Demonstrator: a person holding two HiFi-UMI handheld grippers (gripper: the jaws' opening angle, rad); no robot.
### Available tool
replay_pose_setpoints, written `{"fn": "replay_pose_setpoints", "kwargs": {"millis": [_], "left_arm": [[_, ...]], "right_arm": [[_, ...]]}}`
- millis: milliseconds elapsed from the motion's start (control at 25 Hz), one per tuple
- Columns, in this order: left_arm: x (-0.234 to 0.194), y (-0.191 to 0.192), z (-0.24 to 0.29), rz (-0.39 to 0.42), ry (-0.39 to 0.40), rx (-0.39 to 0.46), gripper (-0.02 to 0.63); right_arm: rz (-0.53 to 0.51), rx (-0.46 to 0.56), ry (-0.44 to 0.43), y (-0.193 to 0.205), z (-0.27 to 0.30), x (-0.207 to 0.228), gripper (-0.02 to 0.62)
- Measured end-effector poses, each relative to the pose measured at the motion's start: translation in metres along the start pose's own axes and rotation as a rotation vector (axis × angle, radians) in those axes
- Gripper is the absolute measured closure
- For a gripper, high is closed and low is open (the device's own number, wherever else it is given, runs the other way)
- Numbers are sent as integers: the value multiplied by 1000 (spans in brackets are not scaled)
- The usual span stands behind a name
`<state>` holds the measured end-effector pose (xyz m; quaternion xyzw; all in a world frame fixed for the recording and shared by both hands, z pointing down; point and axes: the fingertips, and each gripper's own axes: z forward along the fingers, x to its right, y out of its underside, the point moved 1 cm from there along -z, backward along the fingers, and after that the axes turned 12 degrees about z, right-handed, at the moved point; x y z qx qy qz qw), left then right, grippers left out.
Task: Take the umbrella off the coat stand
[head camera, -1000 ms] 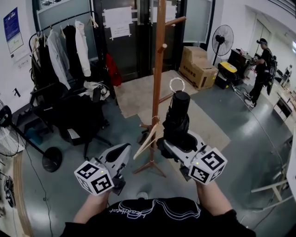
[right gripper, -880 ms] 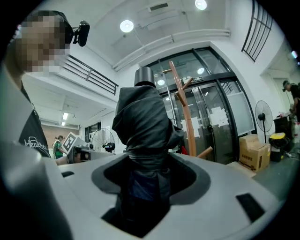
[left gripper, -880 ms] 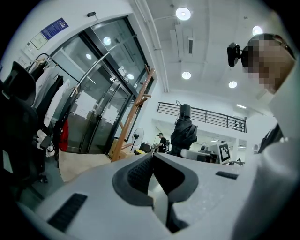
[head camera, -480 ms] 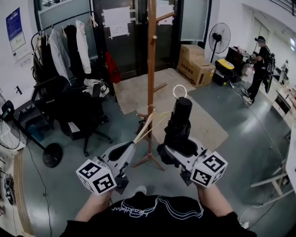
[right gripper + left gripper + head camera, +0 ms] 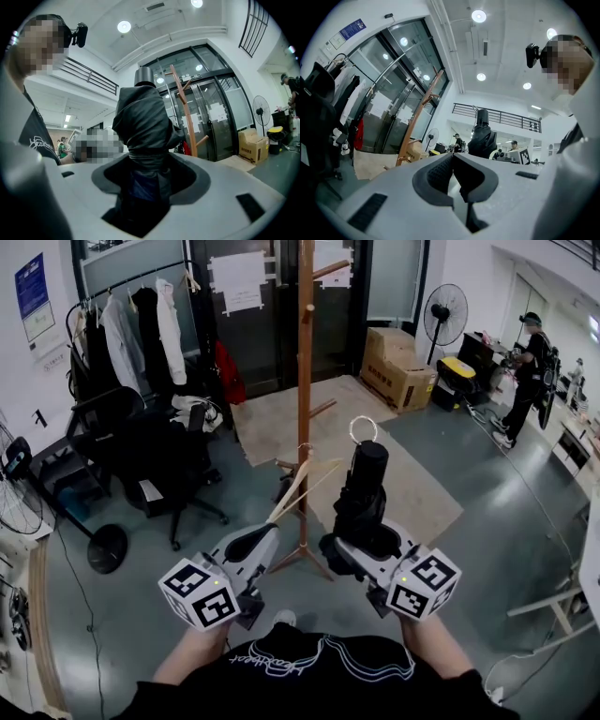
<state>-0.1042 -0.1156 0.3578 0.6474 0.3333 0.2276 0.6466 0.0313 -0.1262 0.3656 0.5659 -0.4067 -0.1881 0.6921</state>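
Note:
A folded black umbrella (image 5: 362, 491) with a metal ring at its top stands upright in my right gripper (image 5: 349, 546), whose jaws are shut on its lower part. In the right gripper view the umbrella (image 5: 143, 123) fills the gap between the jaws of that gripper (image 5: 143, 183). The wooden coat stand (image 5: 305, 381) rises just behind and to the left, apart from the umbrella. My left gripper (image 5: 264, 538) hovers near the stand's base, shut and empty. In the left gripper view that gripper (image 5: 453, 161) has its pads together, with the umbrella (image 5: 482, 138) off to its right.
A black office chair (image 5: 150, 465) and a rack of coats (image 5: 131, 329) stand at the left. Cardboard boxes (image 5: 401, 367) and a floor fan (image 5: 446, 313) are behind the stand. A person (image 5: 528, 381) stands at the far right. A beige mat (image 5: 281, 427) lies under the stand.
Both grippers have drawn back from the coat stand, the right one bringing the umbrella with it. The stand now sits farther off and to the left of the umbrella.

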Motion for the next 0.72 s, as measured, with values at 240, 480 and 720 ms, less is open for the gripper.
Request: {"fn": "replay_pose_setpoints", "kwargs": {"millis": [240, 480, 720], "left_arm": [[-2, -4, 4, 2, 1, -2, 600], [-2, -9, 10, 16, 17, 8, 600], [-6, -7, 16, 21, 26, 4, 600]], "right_arm": [[14, -2, 16, -2, -1, 4, 341], [13, 7, 19, -4, 0, 8, 341], [9, 4, 17, -4, 3, 12, 341]]}}
